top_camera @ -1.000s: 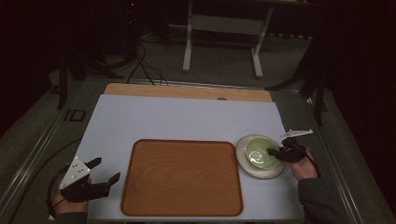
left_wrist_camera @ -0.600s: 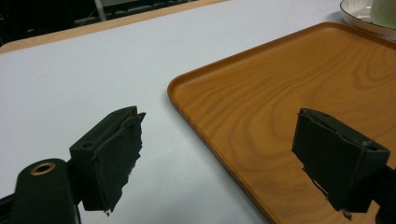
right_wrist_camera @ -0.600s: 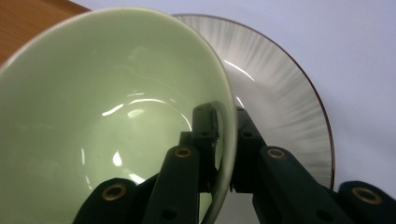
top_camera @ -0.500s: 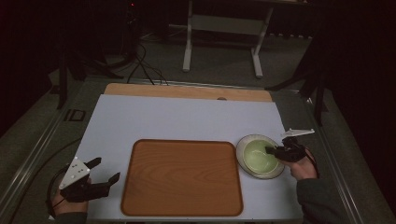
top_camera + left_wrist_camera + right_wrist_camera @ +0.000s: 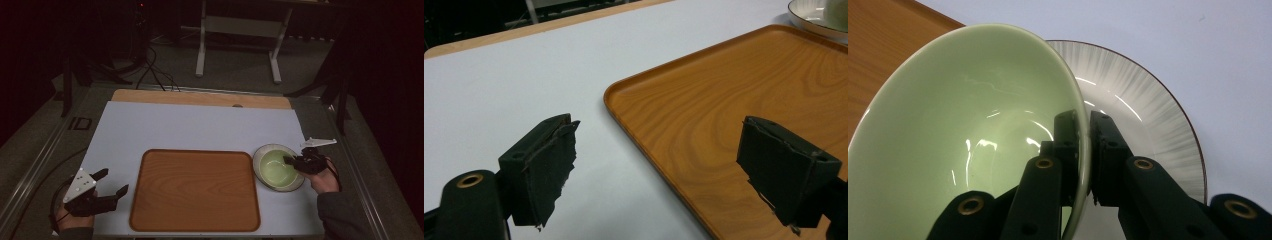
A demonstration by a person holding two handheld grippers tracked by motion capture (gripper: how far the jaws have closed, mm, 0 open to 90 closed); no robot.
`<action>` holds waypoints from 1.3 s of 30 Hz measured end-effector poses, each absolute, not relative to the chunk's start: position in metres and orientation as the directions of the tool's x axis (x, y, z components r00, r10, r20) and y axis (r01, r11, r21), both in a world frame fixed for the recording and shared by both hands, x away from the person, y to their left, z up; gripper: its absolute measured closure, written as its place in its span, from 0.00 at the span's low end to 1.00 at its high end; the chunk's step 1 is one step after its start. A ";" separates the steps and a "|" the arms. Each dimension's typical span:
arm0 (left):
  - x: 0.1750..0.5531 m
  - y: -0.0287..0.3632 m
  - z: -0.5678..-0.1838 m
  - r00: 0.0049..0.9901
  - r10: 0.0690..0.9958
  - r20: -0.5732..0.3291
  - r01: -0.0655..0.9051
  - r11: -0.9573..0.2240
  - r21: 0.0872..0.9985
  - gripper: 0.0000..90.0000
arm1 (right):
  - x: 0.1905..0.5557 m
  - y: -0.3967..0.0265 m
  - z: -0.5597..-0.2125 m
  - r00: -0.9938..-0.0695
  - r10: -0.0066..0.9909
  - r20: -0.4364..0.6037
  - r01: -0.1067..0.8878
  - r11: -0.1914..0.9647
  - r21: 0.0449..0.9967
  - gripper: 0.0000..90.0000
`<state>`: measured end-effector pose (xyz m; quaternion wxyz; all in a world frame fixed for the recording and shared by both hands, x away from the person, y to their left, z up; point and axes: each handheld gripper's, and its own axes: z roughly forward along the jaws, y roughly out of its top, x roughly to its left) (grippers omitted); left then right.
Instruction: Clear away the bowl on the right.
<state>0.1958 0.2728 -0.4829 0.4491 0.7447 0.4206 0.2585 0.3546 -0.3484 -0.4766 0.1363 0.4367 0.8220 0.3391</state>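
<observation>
Risks, as judged from this moment. The left gripper hovered near the left edge of the wooden tray, low over the white table; a careless sweep toward the tray could have nudged it, though nothing was in contact. The greater risk lay on the right. The green bowl was pinched by its thin rim alone, one pad inside the wall and one outside, and it sat tilted up off the striped plate beneath it. A glazed rim is slick, so the bowl could have pivoted in the pinch or slipped out and dropped back on the plate, chipping one or the other. A low carry toward the tray might also have caught the bowl's foot on the plate rim or the tray lip and dragged the plate along.

Jaws. The left gripper's jaws stood wide apart, holding and touching nothing; in its own view one jaw hung over bare table and the other over the tray edge. The right gripper had its jaws closed tight on the bowl's rim. In the high view the bowl lay just right of the tray, over the plate.
</observation>
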 end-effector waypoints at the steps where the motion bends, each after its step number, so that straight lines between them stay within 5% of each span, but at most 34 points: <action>1: 0.196 0.273 -0.483 0.513 0.858 0.007 0.394 -0.243 0.886 0.17 | 0.354 -0.348 -0.476 -0.582 0.810 0.068 0.623 0.390 0.678 0.92; 39: 0.196 0.273 -0.483 0.511 0.860 0.007 0.397 -0.243 0.885 0.17 | 0.347 -0.336 -0.456 -0.609 0.793 0.013 0.540 0.403 0.739 0.91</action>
